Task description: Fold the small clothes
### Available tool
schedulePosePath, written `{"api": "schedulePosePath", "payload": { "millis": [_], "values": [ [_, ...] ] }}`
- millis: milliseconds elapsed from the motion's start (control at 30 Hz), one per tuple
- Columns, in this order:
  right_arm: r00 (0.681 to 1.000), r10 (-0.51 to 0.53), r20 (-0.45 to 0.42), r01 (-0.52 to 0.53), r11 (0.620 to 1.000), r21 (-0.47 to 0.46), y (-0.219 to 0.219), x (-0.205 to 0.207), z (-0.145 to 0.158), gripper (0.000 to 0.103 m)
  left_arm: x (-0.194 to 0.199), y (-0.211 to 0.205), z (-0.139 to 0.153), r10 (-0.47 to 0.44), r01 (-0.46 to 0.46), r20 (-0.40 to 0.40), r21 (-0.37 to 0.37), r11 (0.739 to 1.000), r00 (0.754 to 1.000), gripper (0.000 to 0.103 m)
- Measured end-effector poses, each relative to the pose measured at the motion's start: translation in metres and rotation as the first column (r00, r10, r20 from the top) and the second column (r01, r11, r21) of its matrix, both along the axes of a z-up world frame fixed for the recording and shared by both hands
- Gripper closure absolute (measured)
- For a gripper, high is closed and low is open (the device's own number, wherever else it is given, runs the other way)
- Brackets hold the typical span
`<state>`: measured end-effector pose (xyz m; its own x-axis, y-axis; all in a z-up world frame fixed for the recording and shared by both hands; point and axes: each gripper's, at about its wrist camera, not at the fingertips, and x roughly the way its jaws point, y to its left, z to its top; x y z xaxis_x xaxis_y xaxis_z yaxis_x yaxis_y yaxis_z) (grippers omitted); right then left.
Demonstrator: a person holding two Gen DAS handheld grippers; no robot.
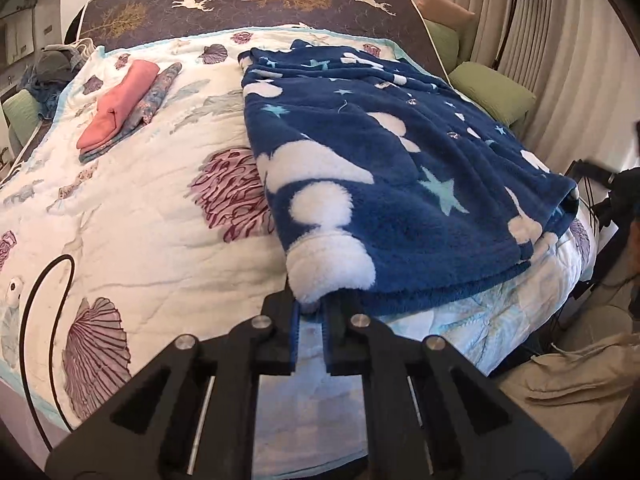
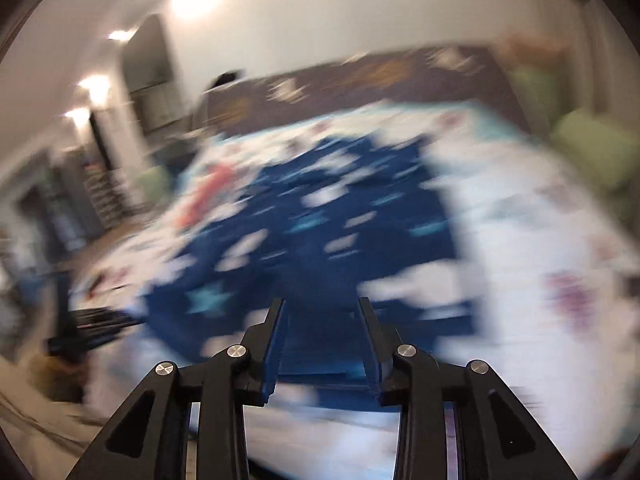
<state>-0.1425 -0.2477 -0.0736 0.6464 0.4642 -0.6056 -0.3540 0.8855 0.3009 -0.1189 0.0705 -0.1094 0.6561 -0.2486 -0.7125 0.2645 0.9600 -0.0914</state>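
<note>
A blue fleece garment [image 1: 384, 184] with white clouds and pale stars lies spread on the bed's right half. My left gripper [image 1: 314, 304] is shut on its near white corner at the bed's front edge. In the right wrist view, which is badly blurred by motion, the same blue garment [image 2: 320, 216] lies ahead. My right gripper [image 2: 322, 304] is open and empty, just above the garment's near edge. A folded pink piece [image 1: 118, 106] and a folded floral piece [image 1: 154, 96] lie at the bed's far left.
The bed carries a white quilt [image 1: 160, 208] with shell prints. A black cable [image 1: 44, 320] loops over its near left corner. Green cushions [image 1: 492, 90] sit right of the bed, a pile of clothes [image 1: 56, 68] at far left, and beige fabric [image 1: 580, 372] on the floor.
</note>
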Motion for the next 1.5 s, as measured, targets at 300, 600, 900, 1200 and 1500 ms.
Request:
{"api": "schedulePosePath", "payload": {
  "millis": [300,600,900,1200,1500],
  "values": [
    [0.952,0.198,-0.235,-0.175,0.978,0.117,0.066,0.067,-0.061,0.068,-0.004,0.002,-0.001,0.011,-0.01,0.013,-0.021,1.0,1.0,0.093],
    [0.986,0.137,-0.096,-0.113,0.968,0.225,0.049,0.053,0.006,0.098,0.003,0.0,-0.004,0.056,-0.055,0.017,-0.022,0.998,0.998,0.093],
    [0.963,0.049,-0.264,-0.03,0.997,0.075,0.026,0.053,-0.041,0.094,-0.015,-0.012,-0.001,0.009,-0.011,0.012,0.121,0.993,1.0,0.094],
    [0.986,-0.056,-0.157,0.052,0.998,-0.033,-0.018,0.018,-0.018,0.083,-0.032,-0.023,0.03,-0.061,0.056,0.072,0.074,0.996,0.996,0.094],
    [0.972,0.009,-0.235,0.0,0.999,0.036,-0.002,0.005,-0.051,0.075,-0.024,-0.107,0.05,-0.401,0.402,0.145,0.023,0.915,0.905,0.063]
  ]
}}
